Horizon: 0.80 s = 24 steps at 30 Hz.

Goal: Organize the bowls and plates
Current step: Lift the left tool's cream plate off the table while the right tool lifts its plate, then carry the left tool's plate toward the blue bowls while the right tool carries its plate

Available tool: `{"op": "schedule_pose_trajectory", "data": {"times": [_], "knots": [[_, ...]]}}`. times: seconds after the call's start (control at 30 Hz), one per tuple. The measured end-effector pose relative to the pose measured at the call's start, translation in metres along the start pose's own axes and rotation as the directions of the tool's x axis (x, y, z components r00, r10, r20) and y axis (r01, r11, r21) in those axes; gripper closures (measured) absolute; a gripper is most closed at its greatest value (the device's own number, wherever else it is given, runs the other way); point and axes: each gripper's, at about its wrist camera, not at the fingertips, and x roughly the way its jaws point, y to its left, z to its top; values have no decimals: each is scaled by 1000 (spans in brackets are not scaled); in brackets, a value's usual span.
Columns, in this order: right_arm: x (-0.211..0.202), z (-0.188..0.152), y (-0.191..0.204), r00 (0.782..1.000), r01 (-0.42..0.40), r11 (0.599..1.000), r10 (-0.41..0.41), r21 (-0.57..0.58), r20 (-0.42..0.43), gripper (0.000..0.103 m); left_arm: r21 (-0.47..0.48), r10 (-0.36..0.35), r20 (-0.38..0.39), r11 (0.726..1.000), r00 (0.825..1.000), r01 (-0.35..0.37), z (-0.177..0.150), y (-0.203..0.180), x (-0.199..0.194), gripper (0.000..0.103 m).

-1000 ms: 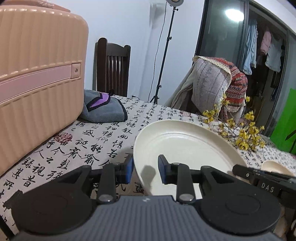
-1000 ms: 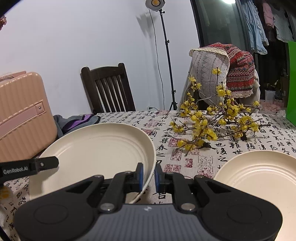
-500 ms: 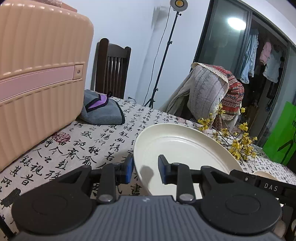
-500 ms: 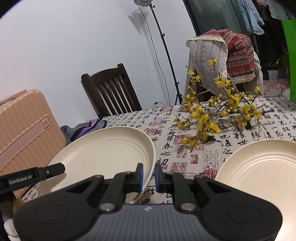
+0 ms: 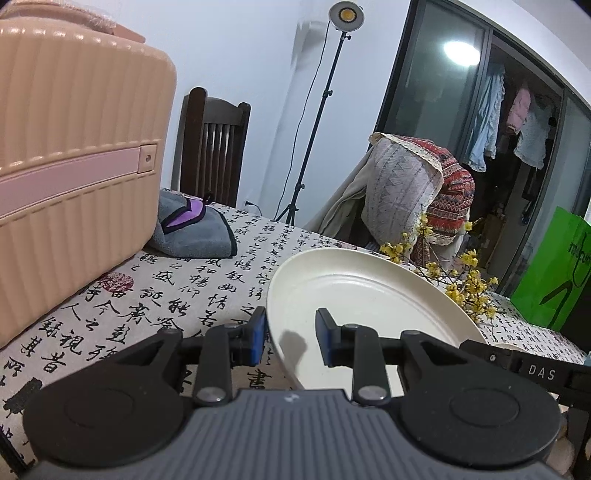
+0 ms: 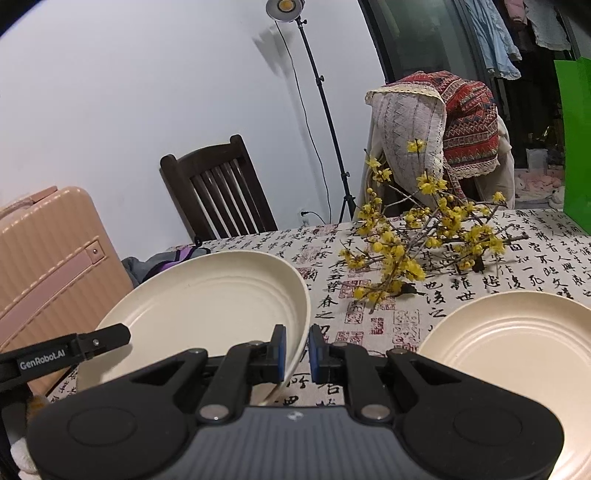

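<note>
I hold the cream plate tilted above the tablecloth, left gripper and right gripper each clenched on its rim, so I should keep both level toward the second plate.

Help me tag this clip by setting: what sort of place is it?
Probably a lived-in home dining room: a table under a calligraphy-print cloth, a wooden dining chair, and laundry hanging behind glass doors.

White wall at 11 o'clock; dark wooden chair standing before it; lamp shining at 12 o'clock; sliding glass door reflecting light.
</note>
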Motion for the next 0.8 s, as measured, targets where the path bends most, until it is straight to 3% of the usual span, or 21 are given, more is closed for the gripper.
{"op": "schedule_pose_trajectory", "data": {"times": [0.8], "knots": [[-26, -5, -3, 999, 39, 999, -39, 13, 3, 91, 17, -49, 18, 999, 999, 49, -1, -11, -12, 74]]}}
